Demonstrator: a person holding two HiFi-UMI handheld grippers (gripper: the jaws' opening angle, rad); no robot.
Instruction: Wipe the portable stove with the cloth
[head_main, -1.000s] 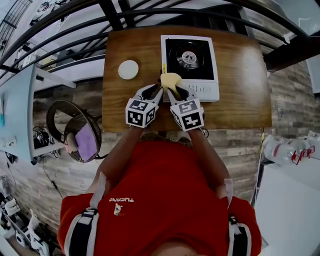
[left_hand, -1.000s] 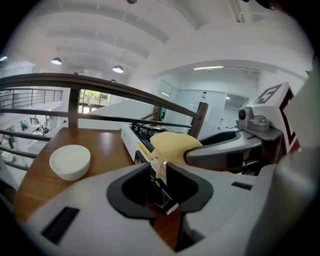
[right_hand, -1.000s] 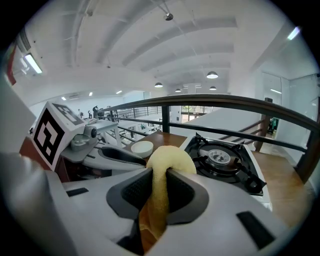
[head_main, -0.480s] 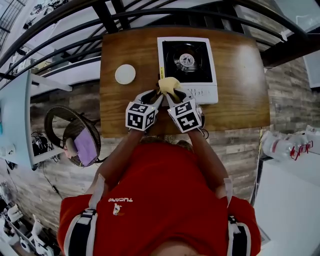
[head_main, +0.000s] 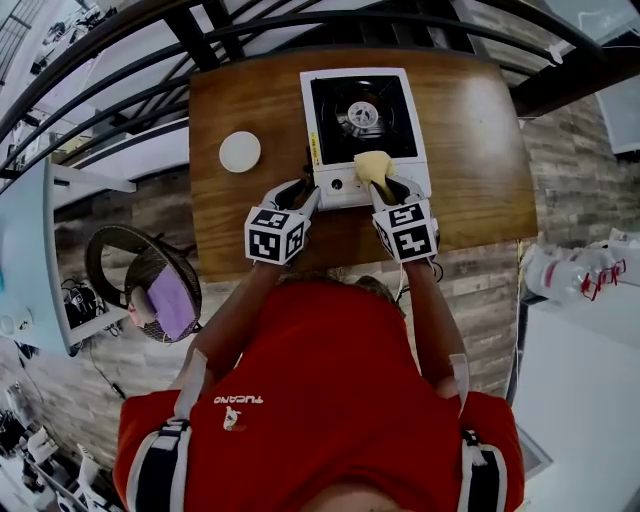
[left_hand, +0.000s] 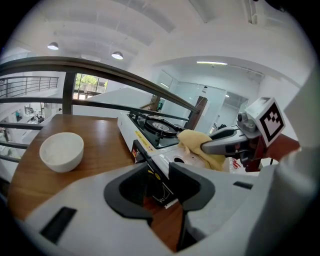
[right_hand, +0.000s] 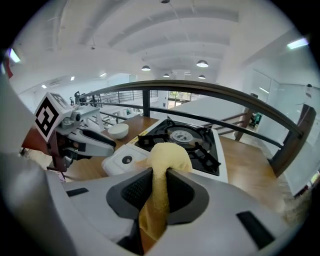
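On the wooden table (head_main: 480, 150) beside the railing (right_hand: 210, 89), right gripper (head_main: 386, 186) pinches cloth (head_main: 372, 165) on stove (head_main: 340, 186), left gripper (head_main: 302, 192) spread.

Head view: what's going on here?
A person holds tongs in each hand at a wooden table. The right tongs are shut on a yellow cloth, which sits at the front of the portable stove, by its white control panel, so wiping looks under way. The left tongs stand open and empty by the stove's front left corner. A white bowl sits apart on the table, left of the stove.
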